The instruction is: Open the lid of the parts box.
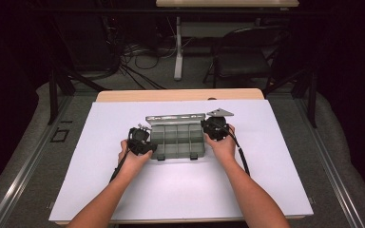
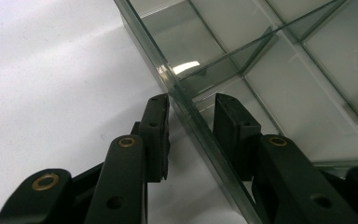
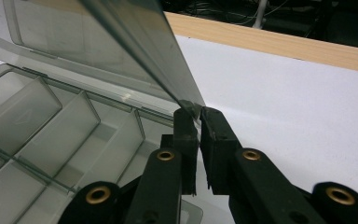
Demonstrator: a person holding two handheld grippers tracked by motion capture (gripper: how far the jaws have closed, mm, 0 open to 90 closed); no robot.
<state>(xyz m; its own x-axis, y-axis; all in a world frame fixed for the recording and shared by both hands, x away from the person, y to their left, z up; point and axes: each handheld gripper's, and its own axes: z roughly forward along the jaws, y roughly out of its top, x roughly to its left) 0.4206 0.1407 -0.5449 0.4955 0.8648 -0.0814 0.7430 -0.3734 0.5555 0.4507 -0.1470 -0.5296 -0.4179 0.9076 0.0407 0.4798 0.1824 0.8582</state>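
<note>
Left tongs (image 2: 191, 105) straddle the box (image 1: 178, 141) wall, jaws apart. Right tongs (image 3: 196, 114) pinch the lid (image 3: 135, 51) corner; steady the box while swinging it.

Your right gripper (image 3: 198, 115) has its two black jaws nearly closed, pinching the lower corner of the clear lid (image 3: 121, 42), which rises tilted up and away from the jaws. Left of the jaws lies the open organizer box (image 3: 51, 140), its translucent dividers splitting it into several compartments, all bare. The box sits on the white table surface (image 3: 298, 102), and a wooden table edge (image 3: 279, 44) runs across behind it, with dark floor and cables beyond.
</note>
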